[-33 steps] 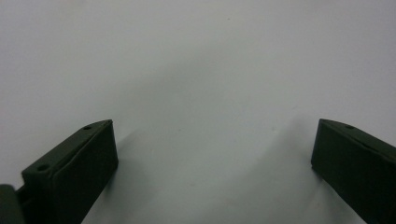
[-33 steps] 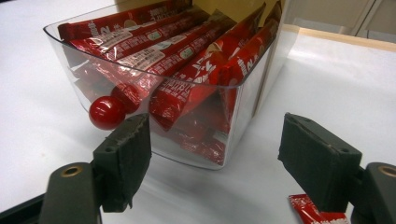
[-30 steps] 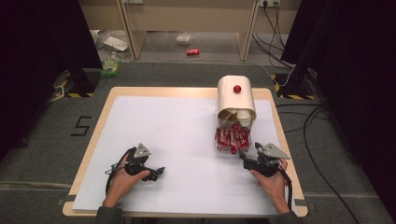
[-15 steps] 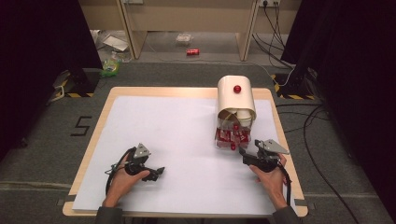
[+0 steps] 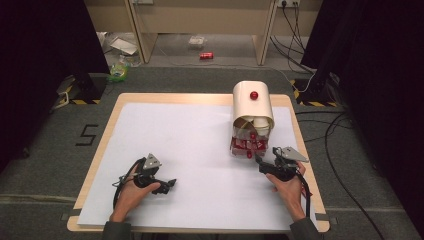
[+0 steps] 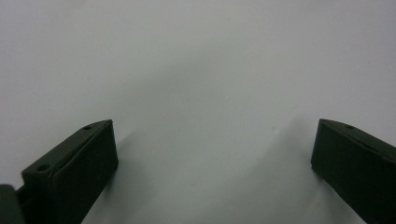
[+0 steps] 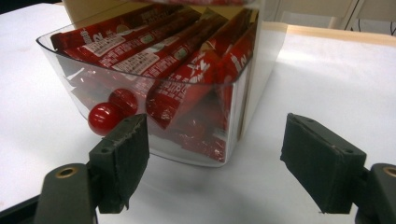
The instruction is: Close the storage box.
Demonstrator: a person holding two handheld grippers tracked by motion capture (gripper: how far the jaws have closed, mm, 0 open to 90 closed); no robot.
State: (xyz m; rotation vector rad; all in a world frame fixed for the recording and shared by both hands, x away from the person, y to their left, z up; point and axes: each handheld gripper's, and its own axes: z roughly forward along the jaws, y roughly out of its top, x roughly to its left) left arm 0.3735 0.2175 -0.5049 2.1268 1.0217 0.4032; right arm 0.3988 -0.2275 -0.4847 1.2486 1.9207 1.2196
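Past the far edge of my white table [image 5: 165, 130], a red can [image 5: 206, 55] lies on the floor beside a clear plastic box [image 5: 196, 41]. Far left there's crumpled paper [image 5: 122, 46] and a green packet [image 5: 119, 70]. Black cables [image 5: 334, 135] trail down the right side.

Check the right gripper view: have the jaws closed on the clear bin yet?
No. The right gripper stands open, short of the clear bin.

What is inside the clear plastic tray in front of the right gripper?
The clear tray holds red snack packets standing close together. Its bottom is covered by the packets. A red knob sits on its front wall.
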